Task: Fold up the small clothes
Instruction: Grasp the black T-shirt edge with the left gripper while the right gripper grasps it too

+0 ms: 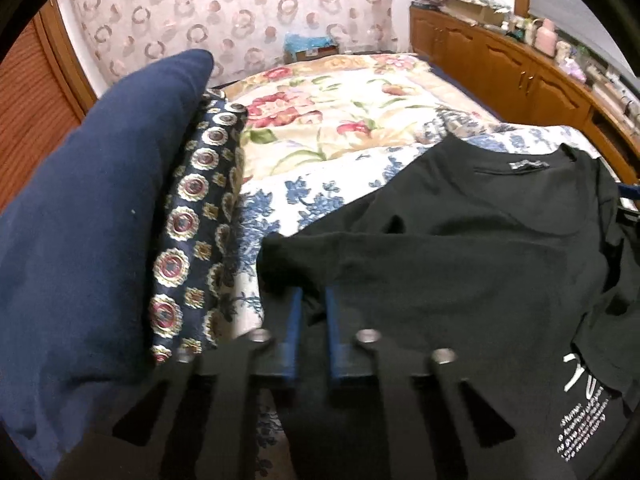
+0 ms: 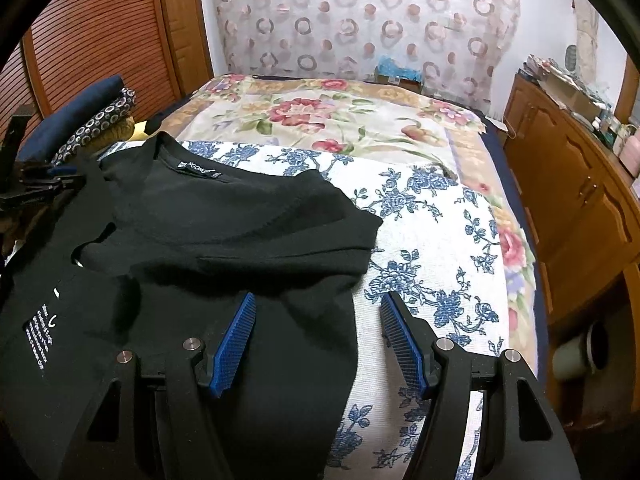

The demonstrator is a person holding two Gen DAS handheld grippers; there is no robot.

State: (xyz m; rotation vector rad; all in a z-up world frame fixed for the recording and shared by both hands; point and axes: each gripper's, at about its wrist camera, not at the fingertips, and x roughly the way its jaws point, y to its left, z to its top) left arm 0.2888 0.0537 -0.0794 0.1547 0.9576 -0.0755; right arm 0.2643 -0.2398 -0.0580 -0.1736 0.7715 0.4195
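Note:
A black T-shirt (image 1: 460,264) lies partly folded on the bed, with its neck label (image 2: 196,168) at the far side and white print (image 2: 40,340) near its lower left. My left gripper (image 1: 313,300) is shut on a fold of the shirt's left edge, and dark cloth shows between its blue pads. The right wrist view catches that gripper at the far left (image 2: 60,178). My right gripper (image 2: 318,312) stands open over the shirt's right edge. One pad (image 2: 236,332) is above the black cloth and the other above the bedspread. Nothing is gripped between them.
A stack of folded clothes, navy (image 1: 92,208) over a ring-patterned piece (image 1: 200,216), lies left of the shirt. The bed carries a blue-flowered sheet (image 2: 432,240) and a red-flowered cover (image 1: 332,120). A wooden cabinet (image 2: 580,208) runs along the right and a louvred door (image 2: 92,40) stands at the left.

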